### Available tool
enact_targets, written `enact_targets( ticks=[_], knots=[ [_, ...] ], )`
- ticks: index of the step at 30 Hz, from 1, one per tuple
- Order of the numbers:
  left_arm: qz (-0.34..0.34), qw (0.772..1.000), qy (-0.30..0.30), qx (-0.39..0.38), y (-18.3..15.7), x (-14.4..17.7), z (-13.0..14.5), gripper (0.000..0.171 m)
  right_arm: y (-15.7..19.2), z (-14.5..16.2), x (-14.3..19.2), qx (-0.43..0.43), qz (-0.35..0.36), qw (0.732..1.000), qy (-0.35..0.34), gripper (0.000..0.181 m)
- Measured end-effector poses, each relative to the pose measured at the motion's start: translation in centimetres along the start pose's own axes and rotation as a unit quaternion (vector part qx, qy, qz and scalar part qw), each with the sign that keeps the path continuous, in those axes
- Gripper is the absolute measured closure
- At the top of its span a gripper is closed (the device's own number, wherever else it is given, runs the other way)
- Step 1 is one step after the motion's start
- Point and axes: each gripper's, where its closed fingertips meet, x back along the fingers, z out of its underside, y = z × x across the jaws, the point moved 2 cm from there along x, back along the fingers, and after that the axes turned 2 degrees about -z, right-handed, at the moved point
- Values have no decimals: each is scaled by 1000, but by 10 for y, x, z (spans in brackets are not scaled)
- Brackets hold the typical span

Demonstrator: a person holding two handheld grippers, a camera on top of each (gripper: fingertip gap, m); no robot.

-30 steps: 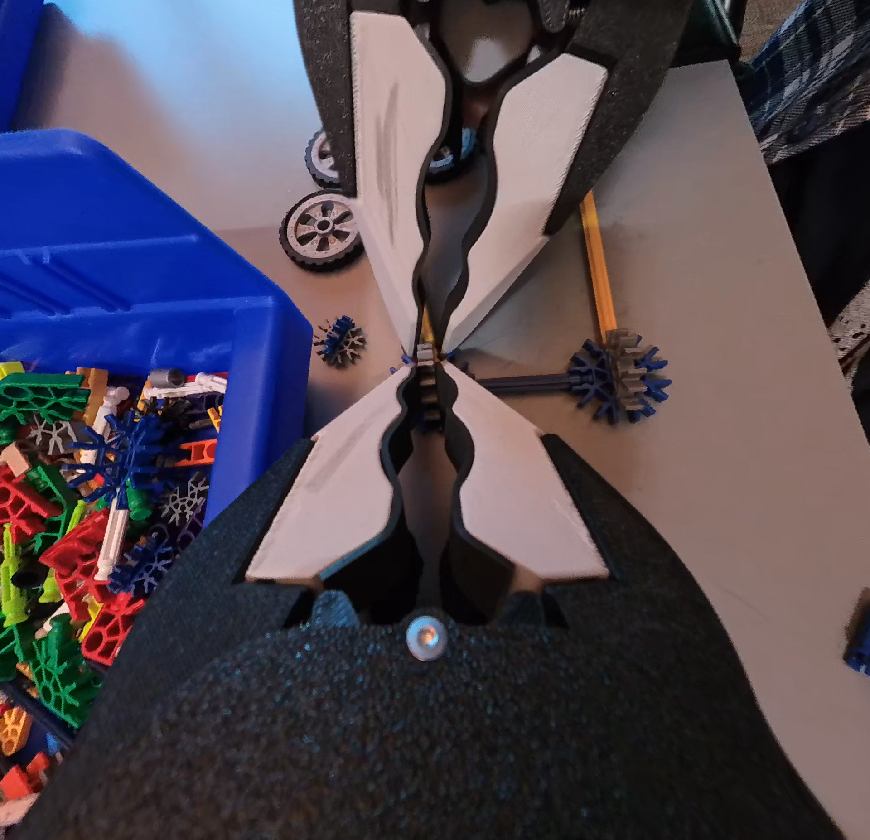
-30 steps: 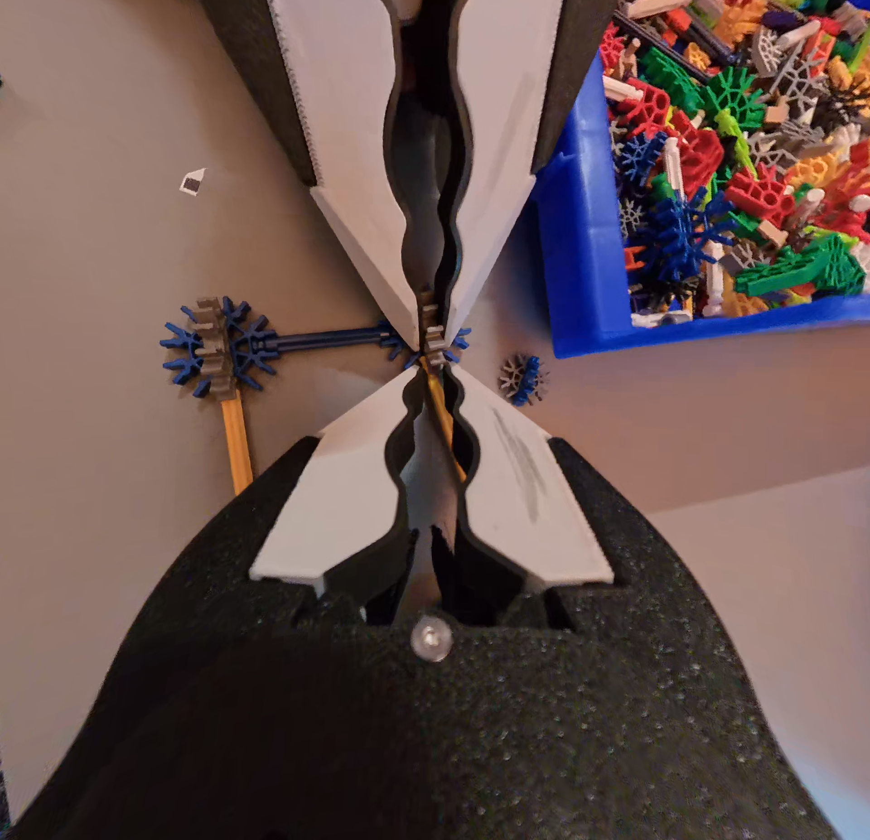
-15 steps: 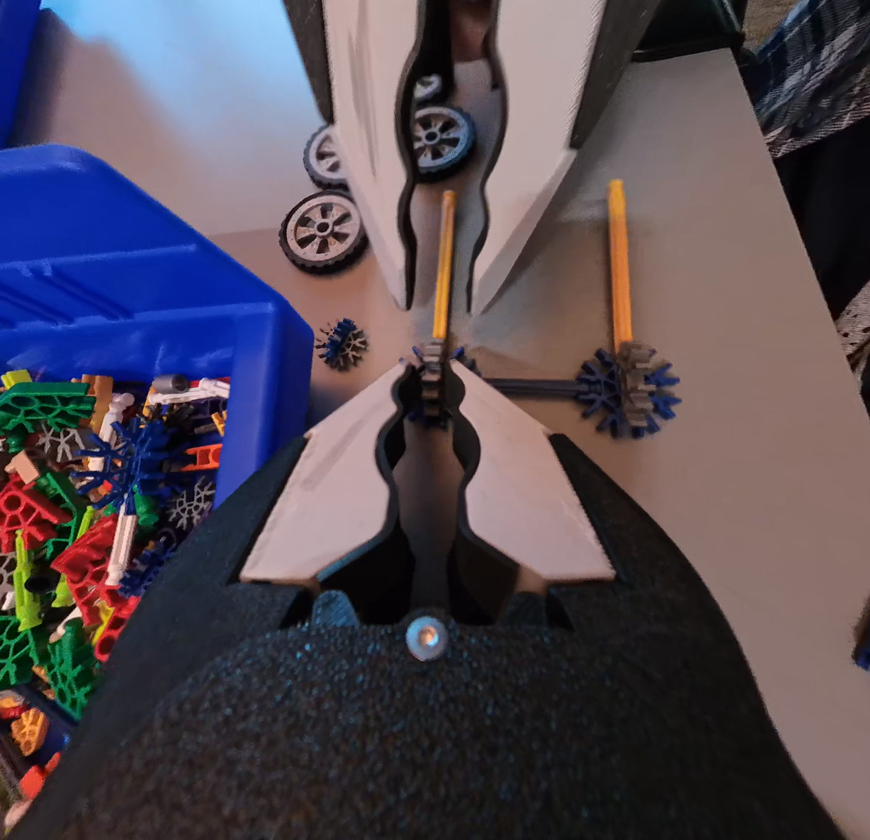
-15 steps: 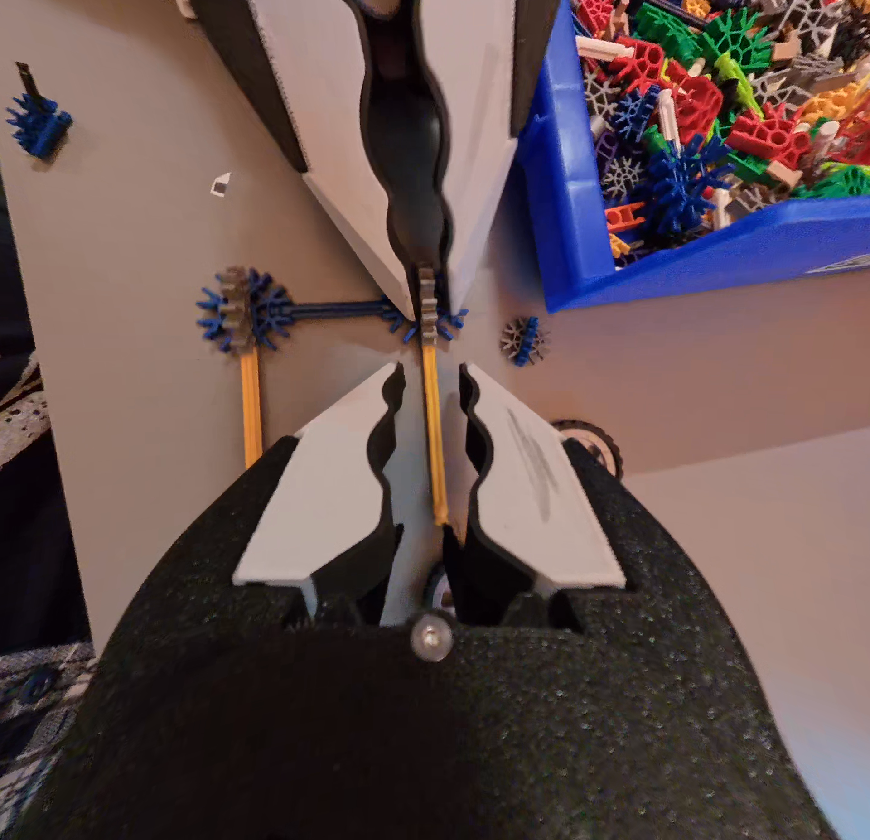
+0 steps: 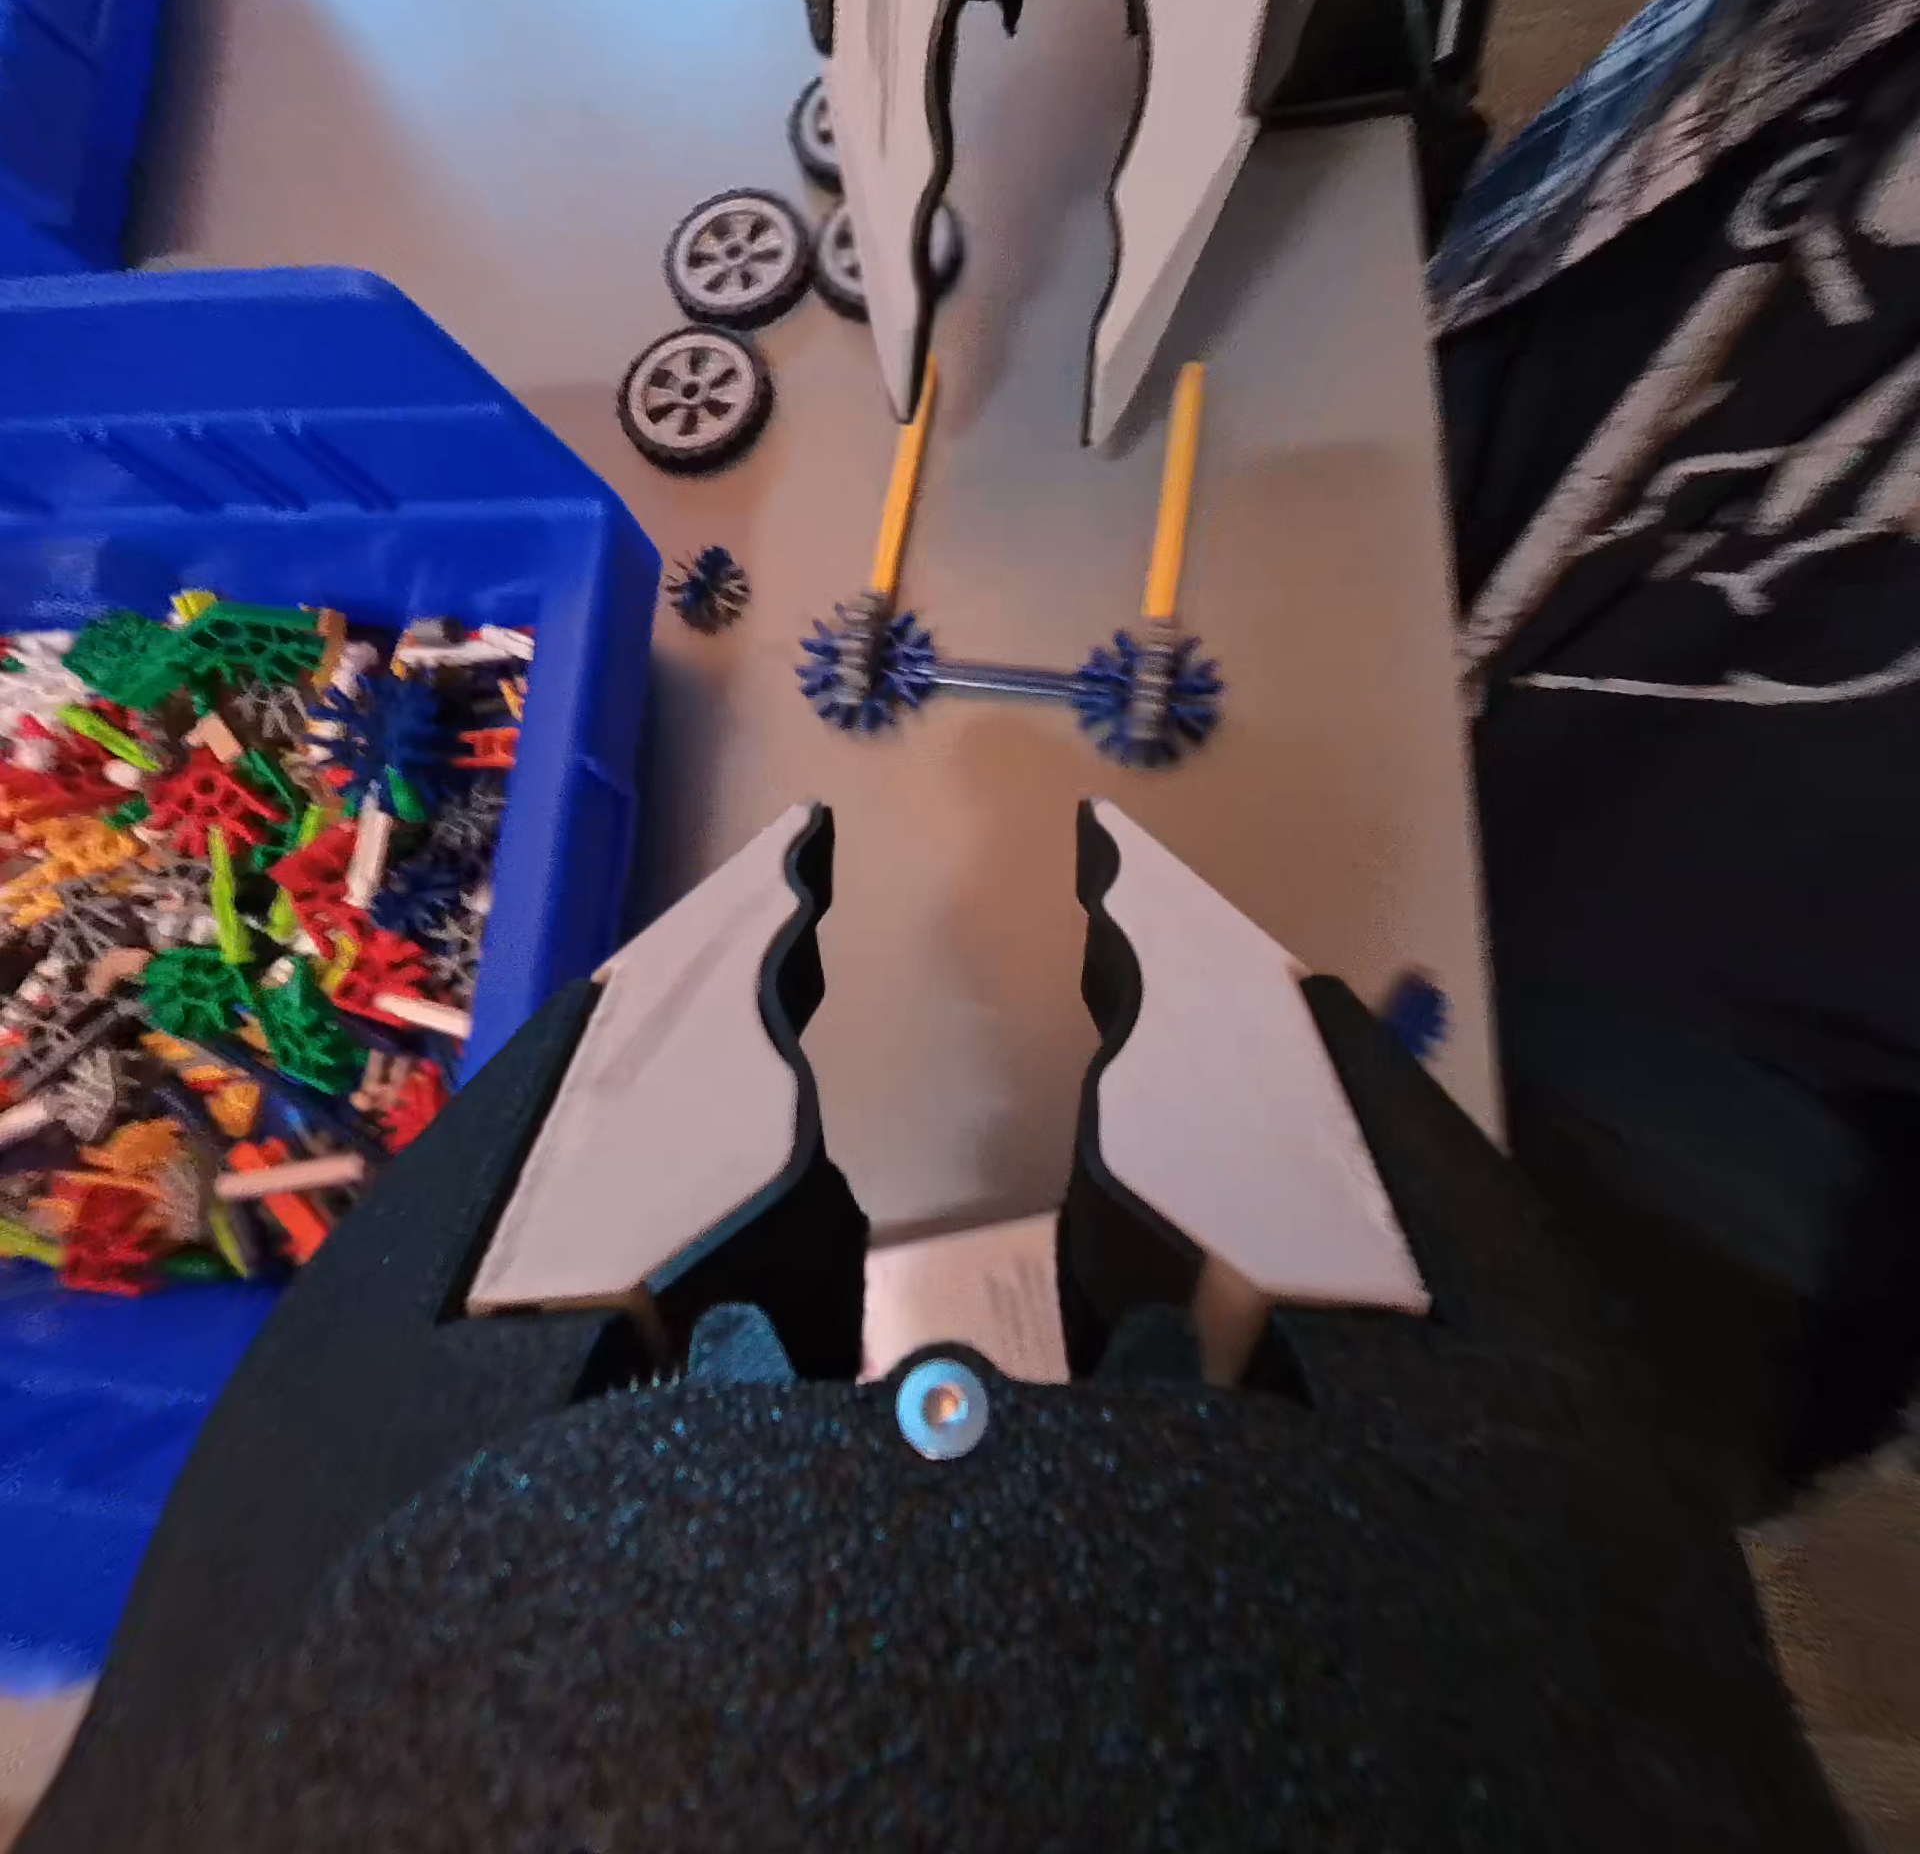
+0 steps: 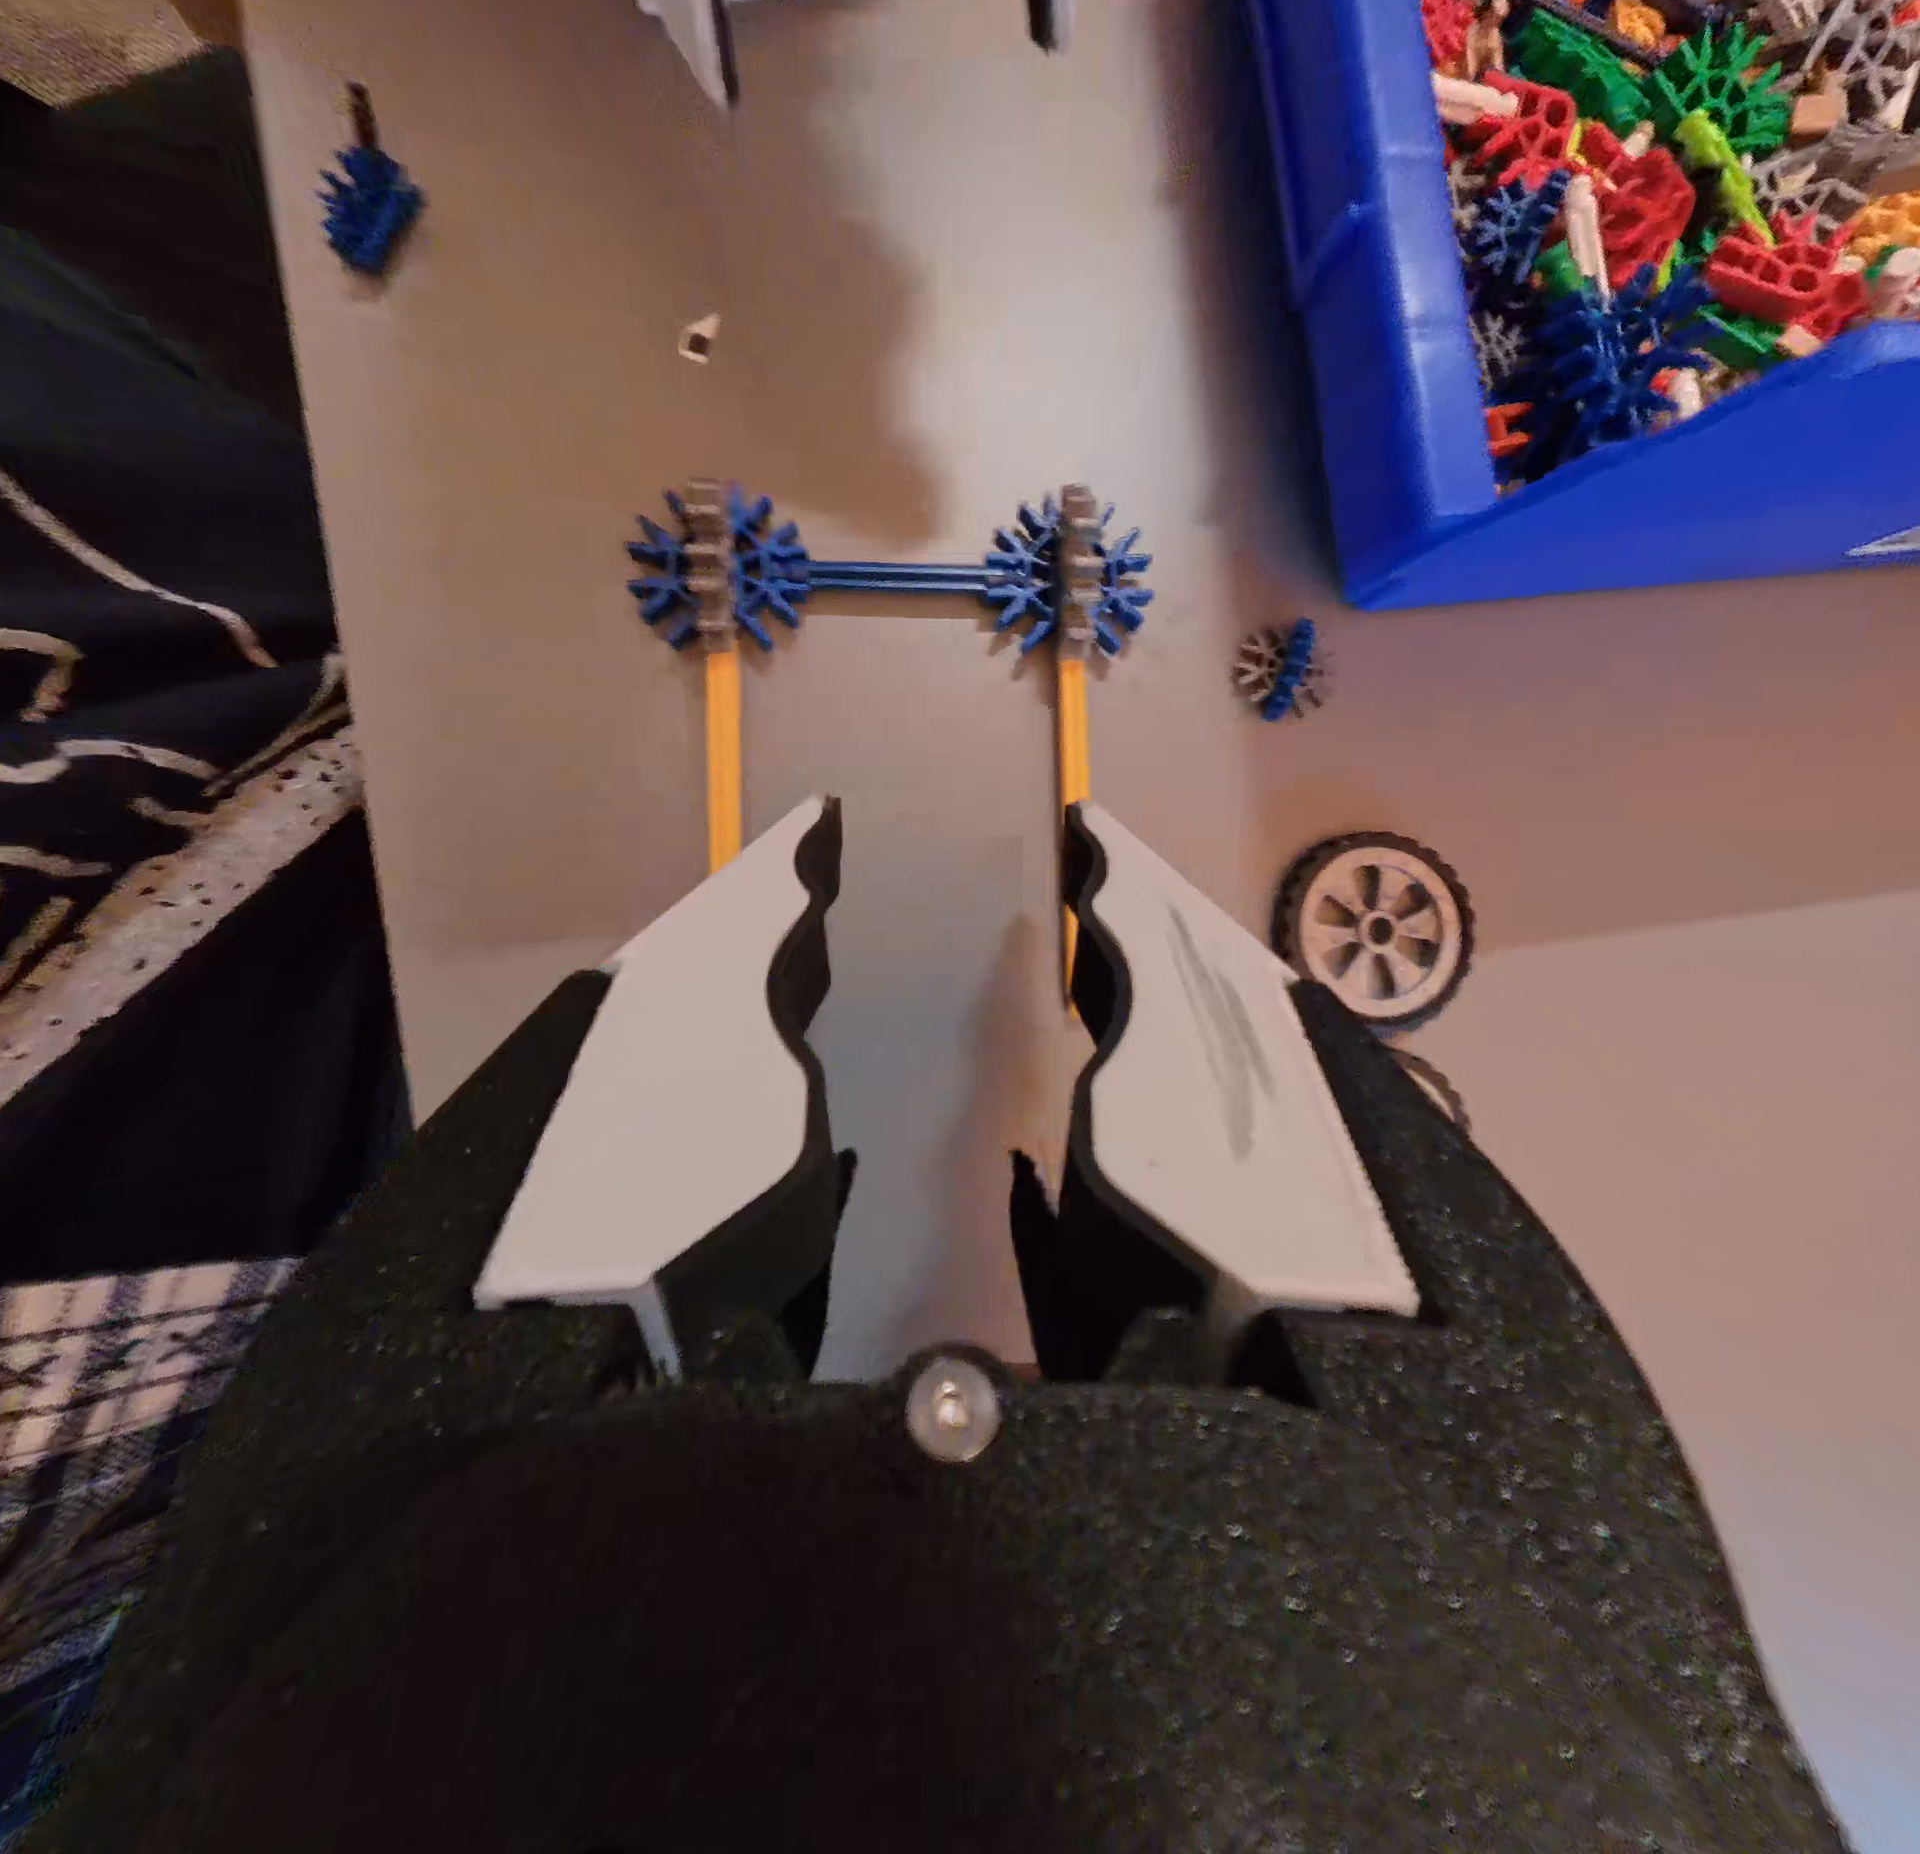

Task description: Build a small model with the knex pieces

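My left gripper (image 5: 951, 817) has its jaws spread wide with nothing between them, only bare table (image 5: 1340, 578) showing in the gap. My right gripper (image 6: 951, 807) is spread just as wide and grips nothing either. The tip of its right finger (image 6: 1174, 983) overlaps one yellow rod (image 6: 1070, 734) in the right wrist view, though I cannot tell whether it touches it.

Between my two grippers lies a small built frame (image 5: 1003, 677): two blue spiky hubs, each with a grey toothed piece in its middle, joined by a short blue rod (image 6: 899, 578). A yellow rod runs from each hub toward my right gripper, and the second one (image 6: 722, 755) passes behind my right gripper's left finger (image 6: 686, 1025). The frame lies flat on the table, near my left fingertips but apart from them.

A loose blue and grey hub (image 5: 709, 586) sits just beside the frame, between it and the blue bin (image 5: 561, 599). The bin is full of mixed coloured building pieces (image 5: 218, 890). Several grey wheels with black tyres (image 5: 694, 399) lie beyond, near my right gripper. Another small blue hub (image 6: 369, 199) lies well apart by the table's edge. Dark patterned cloth (image 5: 1683, 578) lies past that edge.
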Motion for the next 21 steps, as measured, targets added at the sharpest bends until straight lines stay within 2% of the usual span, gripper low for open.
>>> enact_targets(
  ticks=[2,4,7,10,15,17,21],
  knots=[
    [16,1000,-10,13,-22,14,4,126,10,-5,1,8,-7,1000,-13,138],
    [26,999,12,16,-47,19,18,127,17,-9,-1,16,-8,1000,-22,137],
    [45,998,32,31,-82,19,39,128,27,-12,-5,24,-16,999,-33,137],
    [54,997,29,44,-101,15,50,138,33,-11,-12,29,-22,999,-34,137],
    [45,998,26,41,-106,-1,53,145,36,-11,-16,35,-19,999,-36,137],
    [43,998,28,36,-106,-6,54,162,35,-11,-14,33,-14,999,-39,138],
    [38,999,27,29,-99,-8,53,166,28,-3,-1,22,6,999,-44,140]
  ],
)
